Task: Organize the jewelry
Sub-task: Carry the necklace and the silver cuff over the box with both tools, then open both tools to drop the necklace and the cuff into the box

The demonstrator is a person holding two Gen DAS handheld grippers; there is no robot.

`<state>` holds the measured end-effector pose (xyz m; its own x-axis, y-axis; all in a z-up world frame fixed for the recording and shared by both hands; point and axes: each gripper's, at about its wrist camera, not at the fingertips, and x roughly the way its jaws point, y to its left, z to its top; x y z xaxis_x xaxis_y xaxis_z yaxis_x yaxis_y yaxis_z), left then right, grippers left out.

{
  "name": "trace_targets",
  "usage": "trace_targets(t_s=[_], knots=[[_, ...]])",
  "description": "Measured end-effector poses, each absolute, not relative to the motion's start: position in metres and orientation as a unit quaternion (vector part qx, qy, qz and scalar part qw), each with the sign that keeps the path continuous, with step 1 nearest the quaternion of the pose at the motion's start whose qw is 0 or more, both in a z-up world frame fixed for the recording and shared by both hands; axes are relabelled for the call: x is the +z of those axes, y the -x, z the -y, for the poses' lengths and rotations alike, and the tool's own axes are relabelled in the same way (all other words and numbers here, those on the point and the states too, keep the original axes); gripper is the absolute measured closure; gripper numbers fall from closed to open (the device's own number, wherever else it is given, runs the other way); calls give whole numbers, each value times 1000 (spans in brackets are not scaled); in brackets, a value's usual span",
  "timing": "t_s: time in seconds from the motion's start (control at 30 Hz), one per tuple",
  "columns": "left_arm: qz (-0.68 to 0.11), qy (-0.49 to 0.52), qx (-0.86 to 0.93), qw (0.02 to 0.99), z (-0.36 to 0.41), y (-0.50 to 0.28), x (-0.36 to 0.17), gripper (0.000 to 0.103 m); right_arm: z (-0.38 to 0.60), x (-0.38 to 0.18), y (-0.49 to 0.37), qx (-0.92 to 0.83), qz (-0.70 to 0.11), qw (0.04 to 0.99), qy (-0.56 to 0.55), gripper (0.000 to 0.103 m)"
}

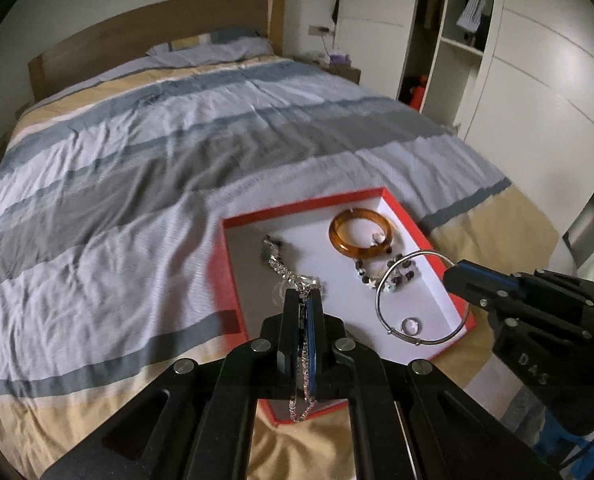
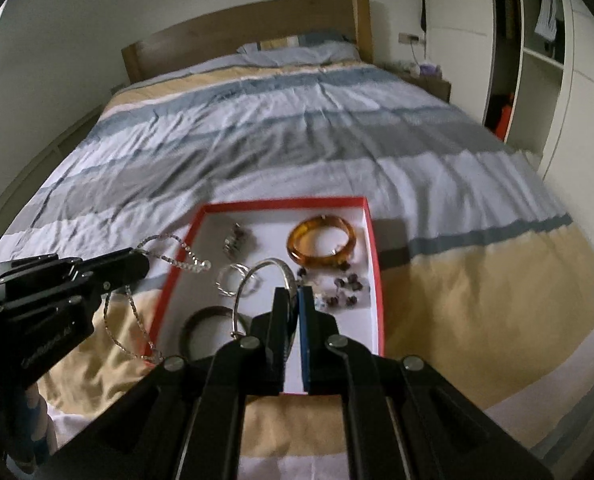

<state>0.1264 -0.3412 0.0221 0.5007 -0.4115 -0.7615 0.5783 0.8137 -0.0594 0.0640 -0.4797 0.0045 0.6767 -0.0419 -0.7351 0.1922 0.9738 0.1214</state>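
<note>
A red box (image 1: 233,272) with a white inside lies on the bed; it also shows in the right wrist view (image 2: 177,280). In it are an amber bangle (image 1: 361,232) (image 2: 321,240), a dark beaded bracelet (image 1: 377,272) (image 2: 347,284), a small metal cluster (image 1: 271,248) (image 2: 237,242), a ring (image 1: 410,325) and a dark band (image 2: 201,330). My left gripper (image 1: 304,300) (image 2: 143,258) is shut on a silver chain (image 1: 303,360) (image 2: 169,256), which hangs over the box's left side. My right gripper (image 2: 295,294) (image 1: 453,270) is shut on a thin silver bangle (image 1: 393,280) (image 2: 257,280), held above the box.
The box sits near the foot of a bed with a striped blue, grey and tan duvet (image 1: 137,184). A wooden headboard (image 1: 157,28) and pillow are at the far end. White wardrobes (image 1: 537,80) stand to the right.
</note>
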Motion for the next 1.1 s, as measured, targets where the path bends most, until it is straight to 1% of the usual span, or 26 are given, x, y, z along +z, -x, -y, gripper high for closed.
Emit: trace_targets(t_s=[0.23,0.53,0.8,0.87,0.9,0.93,0.97,1.03,1.1], knots=[[-439,-114,-263,851,352,-147,-15,99,497,-29,-79,-69,-420,898,-107,98],[-477,-112,-245,837,343,-159,-56,99,506,-47,-92,-71,-434,891,-111,98],[-484,-94,-254,832,340,-157,-62,97,509,-53,-91,-86,-444,885,-109,97],[-486,-88,-263,829,339,-157,-61,93,510,-54,-90,-89,-445,884,-109,97],[-486,-84,-270,827,339,-155,-60,88,510,-53,-89,-90,-445,884,-110,96],[-486,-81,-274,826,339,-154,-58,83,511,-52,-88,-91,-444,885,-111,93],[-484,-79,-279,826,339,-151,-56,80,511,-50,-86,-91,-441,886,-112,91],[-479,-75,-285,826,340,-147,-50,70,511,-45,-83,-91,-436,888,-112,82],[-474,-73,-291,828,338,-144,-44,63,511,-38,-80,-92,-430,891,-111,78]])
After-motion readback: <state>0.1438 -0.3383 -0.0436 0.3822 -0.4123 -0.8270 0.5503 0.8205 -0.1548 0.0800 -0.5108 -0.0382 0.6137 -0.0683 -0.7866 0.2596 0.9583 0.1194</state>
